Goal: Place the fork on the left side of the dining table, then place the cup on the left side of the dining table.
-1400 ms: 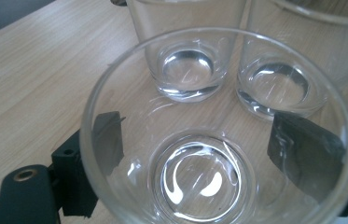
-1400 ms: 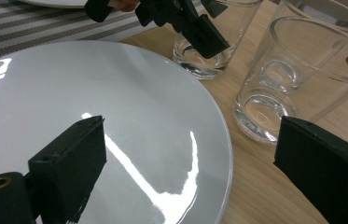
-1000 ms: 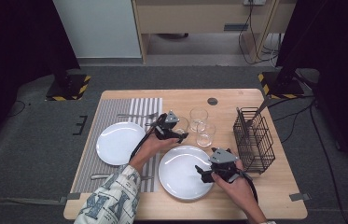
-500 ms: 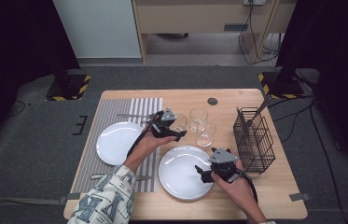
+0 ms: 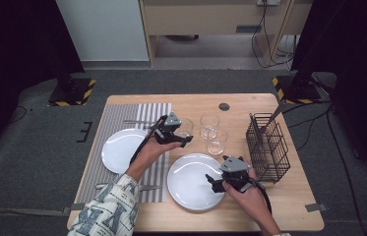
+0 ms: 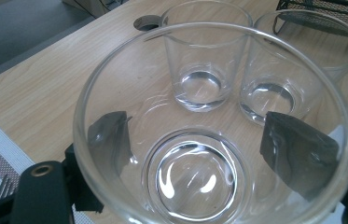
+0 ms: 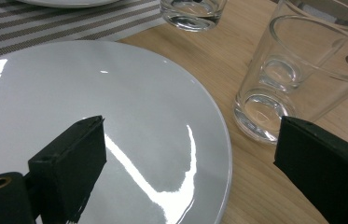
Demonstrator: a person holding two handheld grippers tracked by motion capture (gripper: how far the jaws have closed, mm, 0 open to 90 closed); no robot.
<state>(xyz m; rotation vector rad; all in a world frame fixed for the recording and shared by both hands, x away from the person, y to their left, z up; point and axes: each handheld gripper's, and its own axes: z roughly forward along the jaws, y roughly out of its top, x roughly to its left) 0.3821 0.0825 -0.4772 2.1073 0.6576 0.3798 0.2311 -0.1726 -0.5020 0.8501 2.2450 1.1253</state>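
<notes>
The glass (image 6: 209, 140) sits between the left tongs (image 5: 180, 139), which squeeze it on both sides. Since a second ago it has come up and a bit toward the plates, so it looks picked up and ready to go to a new spot. It is clear, round and smooth. Two more glasses (image 5: 209, 125) stand close by on the wooden table (image 5: 289, 206). The right tongs (image 5: 214, 181) are wide open over a shiny white plate (image 7: 129, 121), holding nothing.

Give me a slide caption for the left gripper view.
Left tongs clasp a clear glass, two more glasses on the table behind.
</notes>
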